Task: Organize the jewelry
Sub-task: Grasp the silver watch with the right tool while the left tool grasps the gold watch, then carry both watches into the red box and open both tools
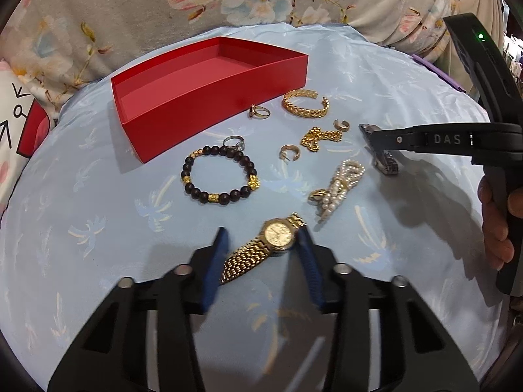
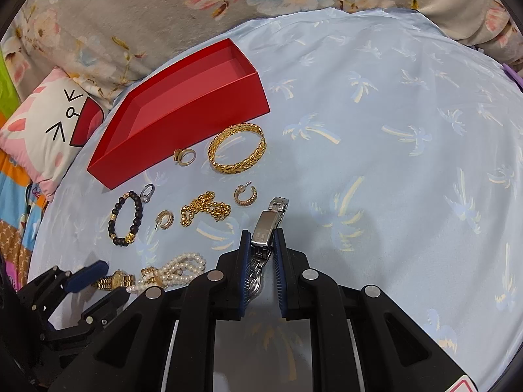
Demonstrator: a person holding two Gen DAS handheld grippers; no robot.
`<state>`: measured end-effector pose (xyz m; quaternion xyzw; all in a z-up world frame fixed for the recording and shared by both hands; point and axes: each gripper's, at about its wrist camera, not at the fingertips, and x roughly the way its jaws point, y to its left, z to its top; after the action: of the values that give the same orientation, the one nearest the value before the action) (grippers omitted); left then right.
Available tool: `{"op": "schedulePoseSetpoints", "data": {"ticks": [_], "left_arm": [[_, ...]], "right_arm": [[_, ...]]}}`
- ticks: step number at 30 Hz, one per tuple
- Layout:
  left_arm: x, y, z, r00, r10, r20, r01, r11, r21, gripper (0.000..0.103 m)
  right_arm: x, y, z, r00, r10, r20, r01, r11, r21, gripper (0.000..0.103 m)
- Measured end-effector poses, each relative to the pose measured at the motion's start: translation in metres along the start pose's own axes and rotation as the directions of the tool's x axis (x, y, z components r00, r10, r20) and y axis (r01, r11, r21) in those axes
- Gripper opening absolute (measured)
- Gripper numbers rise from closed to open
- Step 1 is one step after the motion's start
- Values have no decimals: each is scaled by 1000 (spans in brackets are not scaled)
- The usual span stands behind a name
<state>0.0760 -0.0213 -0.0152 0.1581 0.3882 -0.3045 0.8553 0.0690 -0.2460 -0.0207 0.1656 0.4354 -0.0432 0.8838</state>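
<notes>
My right gripper (image 2: 261, 245) is clamped on the silver watch (image 2: 271, 219); my left gripper's (image 1: 263, 245) half-closed jaws straddle the gold watch (image 1: 278, 235), red box (image 1: 183, 104) at eleven o'clock.

- White letters "DAS" stand on the black body of the right tool (image 1: 369, 137), seen from the left wrist.
- No other writing is legible.
</notes>
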Motion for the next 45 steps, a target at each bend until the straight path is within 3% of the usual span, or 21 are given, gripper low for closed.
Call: {"op": "schedulePoseSetpoints", "data": {"ticks": [1,2,14,25,35,39,45], "left_arm": [[-2,-1,-1,1000,0,2,0,1000,-6,24],[-3,-3,-2,1000,2,2,-2,1000,-20,22],[-28,-8,-5,1000,3,31,4,979,-204,22],[-50,25,37,995,68,70,-43,949,-311,22],[-38,73,109,985,113,130,-57,928,-368,22],[-19,94,135,985,118,123,-63,925,-375,22],[19,124,165,985,137,104,-85,914,-396,22]], "right_arm": [[-1,0,0,1000,0,2,0,1000,-1,12],[-1,0,-1,1000,2,4,-2,1000,-1,12],[-29,-2,10,996,52,70,-50,998,-36,11],[-62,8,44,990,103,99,-96,993,-71,11],[-62,52,109,974,183,136,-161,973,-164,11],[-49,74,148,973,167,158,-131,968,-212,11],[-5,94,198,981,165,106,-138,964,-225,11]]}}
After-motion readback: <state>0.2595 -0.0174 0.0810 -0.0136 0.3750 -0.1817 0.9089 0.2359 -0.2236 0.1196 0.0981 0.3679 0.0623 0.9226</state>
